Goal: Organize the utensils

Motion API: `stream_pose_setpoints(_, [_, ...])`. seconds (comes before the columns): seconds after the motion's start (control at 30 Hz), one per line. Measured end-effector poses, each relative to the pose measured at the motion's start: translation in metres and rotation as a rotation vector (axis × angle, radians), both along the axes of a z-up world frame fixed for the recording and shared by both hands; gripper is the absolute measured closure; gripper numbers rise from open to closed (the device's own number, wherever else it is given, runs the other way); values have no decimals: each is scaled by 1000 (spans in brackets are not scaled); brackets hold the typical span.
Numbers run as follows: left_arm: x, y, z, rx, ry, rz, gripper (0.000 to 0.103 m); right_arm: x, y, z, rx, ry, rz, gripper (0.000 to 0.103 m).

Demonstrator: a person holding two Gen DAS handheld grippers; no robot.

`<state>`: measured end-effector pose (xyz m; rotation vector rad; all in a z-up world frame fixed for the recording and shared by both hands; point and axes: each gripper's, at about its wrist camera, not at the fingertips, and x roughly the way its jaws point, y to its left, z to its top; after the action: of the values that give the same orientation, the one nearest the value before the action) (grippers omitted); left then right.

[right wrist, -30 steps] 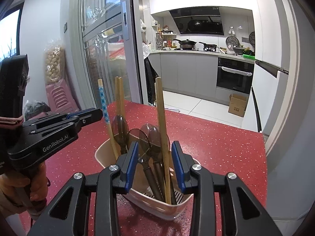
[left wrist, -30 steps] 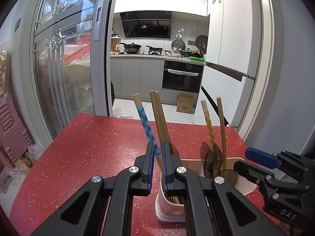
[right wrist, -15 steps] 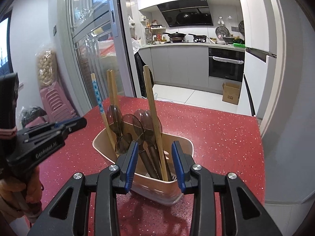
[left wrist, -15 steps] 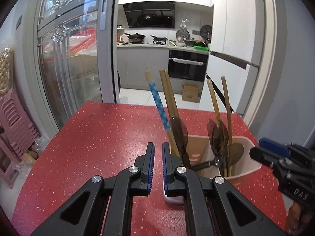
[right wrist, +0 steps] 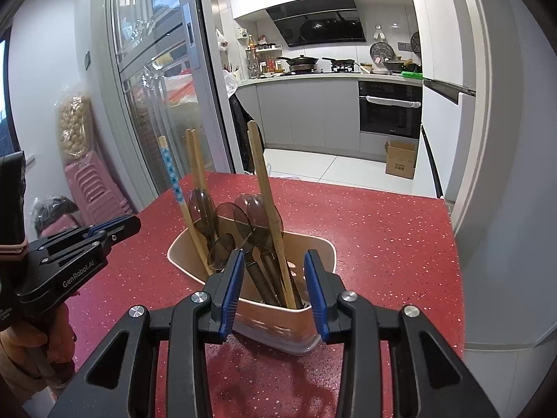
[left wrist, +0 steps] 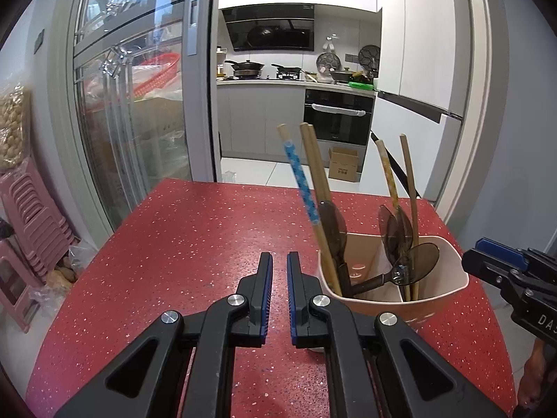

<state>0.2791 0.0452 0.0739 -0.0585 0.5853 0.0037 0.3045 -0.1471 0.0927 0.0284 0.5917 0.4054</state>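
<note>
A beige utensil holder (left wrist: 449, 278) stands on the red speckled table (left wrist: 195, 244), with chopsticks and brown translucent spoons (left wrist: 417, 261) upright in its two compartments. A blue-patterned chopstick (left wrist: 301, 188) leans in the left compartment. My left gripper (left wrist: 280, 271) is nearly shut and empty, just left of the holder. In the right wrist view the holder (right wrist: 278, 327) sits in front of my right gripper (right wrist: 273, 268), which is open and empty with its jaws on either side of the near end. The left gripper also shows there (right wrist: 115, 226).
The table's far edge (left wrist: 278, 188) faces an open kitchen doorway. A glass sliding door (left wrist: 132, 122) and stacked pink stools (left wrist: 31, 216) stand to the left. A white fridge (left wrist: 417, 104) stands to the right.
My left gripper has let go of the blue-patterned chopstick, pulled back and moved left of the holder. My right gripper has drawn back a little from the holder.
</note>
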Motion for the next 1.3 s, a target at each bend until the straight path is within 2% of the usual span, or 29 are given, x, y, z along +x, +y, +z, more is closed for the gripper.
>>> stream_pose_setpoints(0.3, [-8,9,-5,-4,11,16,67,-9,4,2,-14,0,10,63])
stream_pose_setpoints(0.37, [-10,13,-6,-9,23,29,3,-10,5,3,-14,0,13,63])
stream_pose_setpoints(0.4, [-11,15,-7,-8,17,53,0,-11,5,3,-17,4,13,63])
stream_pose_setpoints(0.5, [-10,18,-8,-15,7,29,0,-11,6,3,-14,22,13,63])
stream_pose_setpoints(0.6, [-11,15,-12,24,10,37,0,-14,5,2,-14,36,6,62])
stream_pose_setpoints(0.63, [-12,16,-13,25,12,36,0,-16,5,2,-10,40,8,59])
stream_pose_setpoints(0.73, [-15,17,-19,14,20,35,0,-26,5,3,-14,22,-5,31])
stream_pose_setpoints(0.77, [-16,17,-21,19,21,39,0,-29,6,4,-17,14,-9,28])
stream_pose_setpoints(0.93, [-32,17,-26,40,29,40,0,-45,11,0,-65,4,-38,24])
stream_pose_setpoints(1.1, [-50,11,-31,47,44,31,0,-55,6,-14,-68,58,-91,18])
stream_pose_setpoints(1.2, [-60,10,-36,41,55,32,0,-58,-2,-26,-55,111,-129,2])
stream_pose_setpoints(1.3, [-70,8,-43,39,67,31,0,-70,-13,-36,-34,109,-174,0])
